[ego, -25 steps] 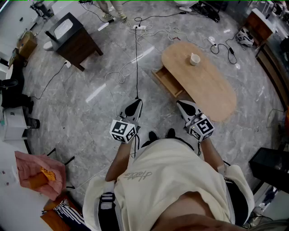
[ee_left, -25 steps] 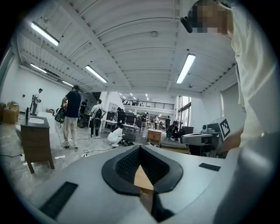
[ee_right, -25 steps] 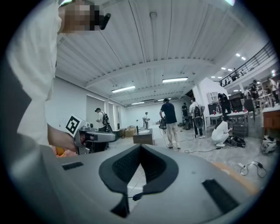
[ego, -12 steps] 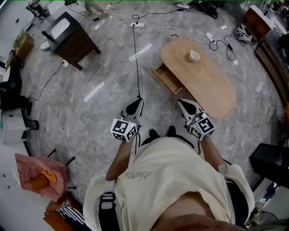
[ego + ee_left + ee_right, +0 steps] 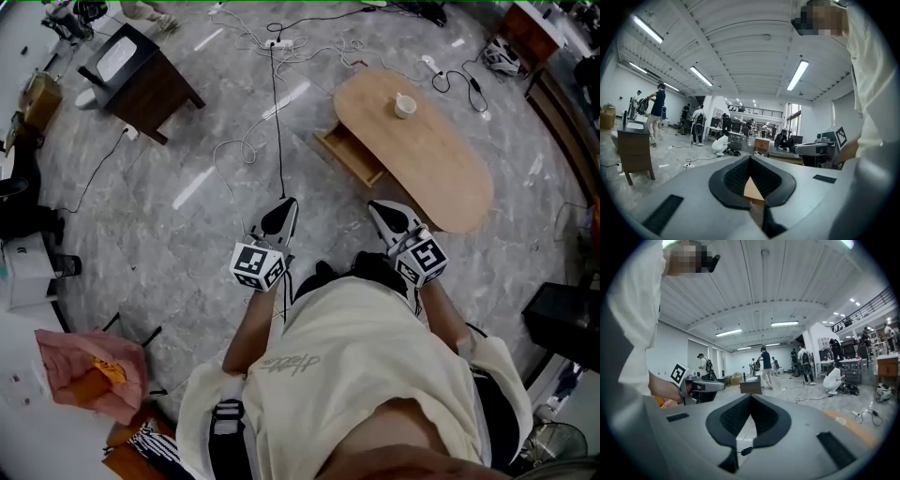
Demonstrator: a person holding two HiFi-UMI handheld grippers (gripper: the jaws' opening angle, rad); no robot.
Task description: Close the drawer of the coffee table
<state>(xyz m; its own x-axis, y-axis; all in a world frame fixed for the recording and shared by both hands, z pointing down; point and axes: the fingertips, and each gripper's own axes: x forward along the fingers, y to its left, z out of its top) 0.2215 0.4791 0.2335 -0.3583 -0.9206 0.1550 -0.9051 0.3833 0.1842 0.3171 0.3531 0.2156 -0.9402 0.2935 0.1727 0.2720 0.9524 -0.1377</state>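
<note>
An oval wooden coffee table (image 5: 441,164) stands on the grey marble floor, ahead and to the right in the head view. Its drawer (image 5: 352,156) sticks out open on the left side. A white cup (image 5: 404,105) sits on the tabletop. My left gripper (image 5: 279,217) and right gripper (image 5: 386,217) are held side by side at waist height, well short of the table. Both are shut and hold nothing. The left gripper view looks along its own left gripper (image 5: 750,159), with pale wood showing between the jaws. The right gripper (image 5: 750,397) looks over the floor.
A dark side table (image 5: 141,70) stands far left. Cables (image 5: 272,103) and a power strip (image 5: 274,43) trail across the floor toward the coffee table. A pink bag (image 5: 89,364) lies at lower left, a black box (image 5: 562,326) at right. Several people stand in the distance.
The floor, coffee table and side table have slid slightly up and left in the head view. Both grippers keep the same side-by-side pose and stay shut.
</note>
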